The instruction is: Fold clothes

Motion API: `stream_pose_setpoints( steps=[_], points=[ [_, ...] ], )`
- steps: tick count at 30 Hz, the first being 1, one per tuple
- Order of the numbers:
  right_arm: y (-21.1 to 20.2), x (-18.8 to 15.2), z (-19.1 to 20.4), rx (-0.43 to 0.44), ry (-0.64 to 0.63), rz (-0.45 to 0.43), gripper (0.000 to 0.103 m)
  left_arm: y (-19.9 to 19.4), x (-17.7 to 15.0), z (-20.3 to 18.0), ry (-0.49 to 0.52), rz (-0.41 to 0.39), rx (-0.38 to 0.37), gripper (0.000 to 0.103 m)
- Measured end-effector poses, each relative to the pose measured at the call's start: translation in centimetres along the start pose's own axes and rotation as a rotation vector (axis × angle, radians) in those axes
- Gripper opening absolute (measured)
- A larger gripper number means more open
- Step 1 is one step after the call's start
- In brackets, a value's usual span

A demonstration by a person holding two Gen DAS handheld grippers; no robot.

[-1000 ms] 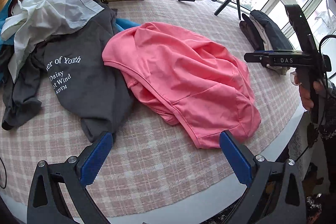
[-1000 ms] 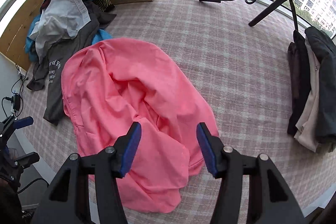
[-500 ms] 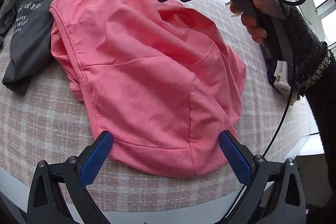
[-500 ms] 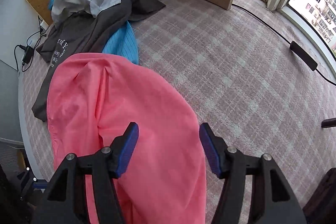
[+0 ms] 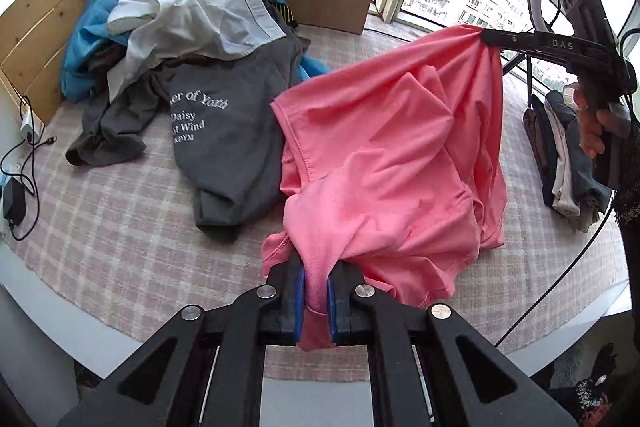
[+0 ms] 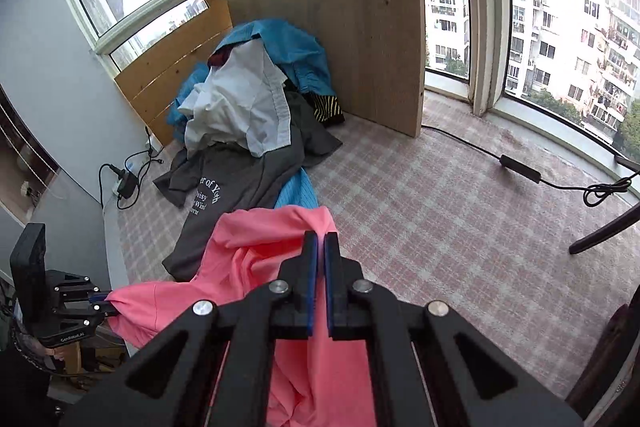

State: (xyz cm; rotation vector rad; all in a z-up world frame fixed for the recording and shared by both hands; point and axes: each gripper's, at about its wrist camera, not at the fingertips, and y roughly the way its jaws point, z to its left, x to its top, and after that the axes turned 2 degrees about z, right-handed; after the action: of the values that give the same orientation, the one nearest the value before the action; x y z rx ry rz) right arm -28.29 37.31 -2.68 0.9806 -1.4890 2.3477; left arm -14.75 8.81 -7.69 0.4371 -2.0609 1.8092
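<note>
Over the plaid-covered desk (image 5: 120, 227), the left hand-held gripper (image 5: 316, 297) is clamped on a bunched edge of the pink garment (image 5: 392, 155), and the right hand-held gripper (image 6: 321, 267) pinches another corner, lifting it. Can't tell what kind of garment it is; the grey printed tee (image 5: 224, 131) behind is half covered.

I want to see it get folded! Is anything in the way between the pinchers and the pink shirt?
No. Both grippers already pinch the pink shirt: the left gripper at a near edge, the right gripper at a far corner. The dark grey shirt lies beside it.
</note>
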Motion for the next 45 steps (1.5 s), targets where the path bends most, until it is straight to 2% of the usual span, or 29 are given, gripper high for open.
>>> stream_pose_setpoints(
  steps=[2,4,7,9,11,13,15,18,20,21,22,24,29,32,34,35,36,37,40,42,45],
  points=[
    [-6.3,1.5,0.9,-0.061,-0.004,-0.132,0.003,-4.0,2.8,1.9,0.05,-0.092,0.055,0.008],
    [-12.4,2.7,1.7,-0.106,-0.001,-0.247,0.003,-8.6,7.1,3.1,0.107,-0.191,0.121,0.008],
    [-20.6,2.7,3.9,-0.177,0.003,-0.391,0.003,-14.1,11.4,3.3,0.207,-0.34,0.165,0.008],
    [-24.7,1.3,5.0,-0.24,0.032,-0.438,0.003,-16.0,12.7,3.9,0.242,-0.381,0.153,0.008],
    [-26.5,-1.0,5.5,-0.213,0.072,-0.414,0.003,-16.6,13.1,4.4,0.26,-0.382,0.118,0.008],
    [-25.4,-3.9,5.7,-0.235,0.111,-0.319,0.003,-14.3,11.9,4.4,0.302,-0.313,0.07,0.008],
    [-21.8,-6.4,5.6,-0.248,0.127,-0.197,0.004,-10.1,9.5,4.9,0.331,-0.192,0.054,0.008],
    [-14.7,-8.7,4.2,-0.208,0.176,-0.039,0.004,-2.5,4.4,7.4,0.266,0.028,0.041,0.008],
    [-9.7,-8.5,4.4,-0.177,0.155,0.046,0.006,1.7,0.9,9.6,0.201,0.154,0.064,0.007],
    [-7.1,-7.7,5.0,-0.156,0.129,0.077,0.016,2.8,-0.6,10.4,0.183,0.186,0.066,0.007],
    [-4.5,-6.9,5.6,-0.135,0.102,0.108,0.03,3.8,-2.1,11.2,0.165,0.215,0.068,0.008],
    [0.7,-5.3,6.7,-0.093,0.048,0.168,0.045,4.2,-3.5,12.3,0.121,0.216,0.059,0.008],
    [13.3,-1.8,9.9,0.004,-0.097,0.316,0.045,2.9,-4.4,13.9,0.041,0.191,0.037,0.017],
    [19.1,-1.5,12.3,0.013,-0.186,0.394,0.047,2.0,-4.9,13.9,0.044,0.182,0.038,0.017],
    [21.3,-2.3,13.1,0.012,-0.215,0.445,0.048,1.3,-5.1,13.9,0.047,0.174,0.041,0.017],
    [22.4,-2.7,13.4,0.011,-0.229,0.47,0.043,0.9,-5.2,13.9,0.049,0.169,0.041,0.018],
    [22.3,-3.1,13.8,0.011,-0.243,0.469,0.022,0.6,-5.2,13.9,0.05,0.165,0.042,0.019],
    [21.2,-3.4,13.9,0.014,-0.253,0.451,0.015,0.3,-5.3,13.9,0.052,0.16,0.043,0.019],
    [17.3,-4.2,13.9,0.025,-0.259,0.402,0.009,-0.5,-5.1,13.6,0.071,0.143,0.024,0.027],
    [16.5,-4.5,13.8,0.026,-0.254,0.4,0.006,-0.3,-4.8,12.9,0.089,0.131,-0.012,0.035],
    [15.2,-4.9,13.6,0.027,-0.247,0.399,0.006,1.2,-4.0,10.9,0.135,0.127,-0.051,0.038]
  ],
)
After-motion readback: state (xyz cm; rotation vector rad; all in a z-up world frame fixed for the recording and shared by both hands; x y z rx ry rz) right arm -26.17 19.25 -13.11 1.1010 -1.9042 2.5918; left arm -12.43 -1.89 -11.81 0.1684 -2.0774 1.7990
